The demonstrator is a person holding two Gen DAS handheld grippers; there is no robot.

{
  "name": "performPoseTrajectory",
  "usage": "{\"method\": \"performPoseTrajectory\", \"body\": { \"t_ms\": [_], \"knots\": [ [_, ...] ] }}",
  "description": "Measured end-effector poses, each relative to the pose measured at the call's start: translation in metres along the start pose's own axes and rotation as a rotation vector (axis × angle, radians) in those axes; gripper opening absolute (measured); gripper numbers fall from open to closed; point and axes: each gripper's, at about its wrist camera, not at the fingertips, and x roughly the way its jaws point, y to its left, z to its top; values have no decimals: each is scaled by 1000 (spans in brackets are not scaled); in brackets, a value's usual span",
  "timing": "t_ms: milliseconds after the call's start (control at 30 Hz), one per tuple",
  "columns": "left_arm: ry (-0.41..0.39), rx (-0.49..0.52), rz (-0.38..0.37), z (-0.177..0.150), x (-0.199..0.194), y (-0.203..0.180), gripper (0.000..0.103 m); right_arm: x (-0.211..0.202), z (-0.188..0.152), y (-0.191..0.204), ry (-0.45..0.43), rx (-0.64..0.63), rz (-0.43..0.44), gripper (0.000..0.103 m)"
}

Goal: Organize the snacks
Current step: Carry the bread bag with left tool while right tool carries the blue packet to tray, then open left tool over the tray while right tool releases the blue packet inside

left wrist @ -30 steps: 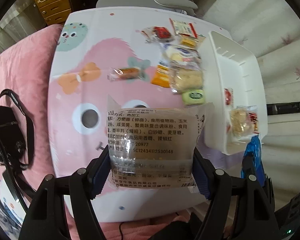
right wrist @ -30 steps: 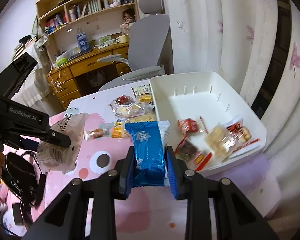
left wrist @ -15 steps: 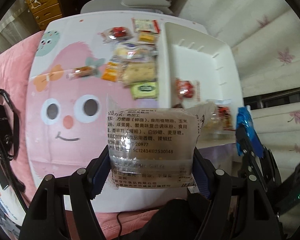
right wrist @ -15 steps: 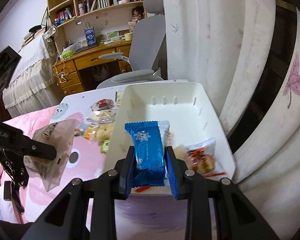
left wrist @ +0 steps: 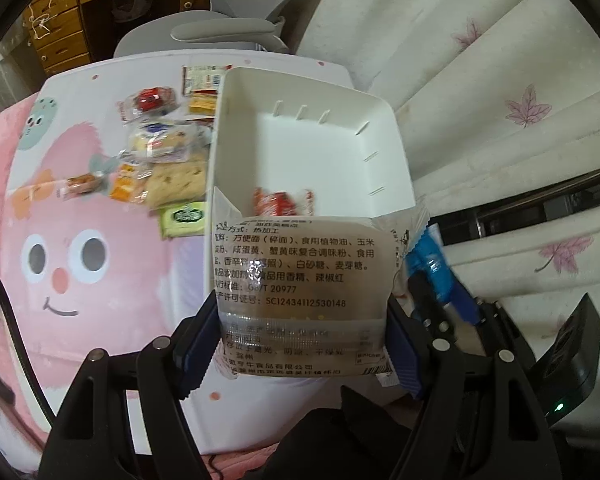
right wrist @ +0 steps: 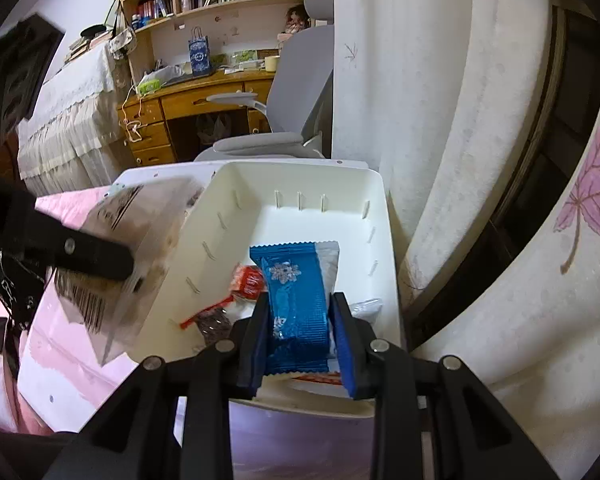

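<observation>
Both grippers loaded. Left gripper (left wrist: 304,336) pinches a clear snack packet (left wrist: 302,280), held above the near left edge of the white bin (left wrist: 392,148); printed Chinese ingredient text, "GB/T 20977", "SC12434112530148". Right gripper (right wrist: 300,340) clamps a blue wrapper (right wrist: 296,304) with a snowflake mark, over the bin's near end. Red packet (left wrist: 278,202) lies in the bin, writing unreadable. Loose snacks sit left of the bin on the cartoon-face table (left wrist: 80,280), including a green packet (left wrist: 184,218).
</observation>
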Motion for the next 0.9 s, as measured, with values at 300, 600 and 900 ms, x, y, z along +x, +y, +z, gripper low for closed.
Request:
{"method": "performPoseTrajectory", "body": {
  "t_ms": [300,600,900],
  "knots": [
    [-27,-46,-20,6,10,-7,88,20,-1,-17,70,-1,34,39],
    [-31,-102,-33,3,9,11,88,26,-5,-10,103,-4,64,39],
    [-43,-126,-7,-14,-5,49,88,32,-7,10,147,20,76,39]
  ]
}}
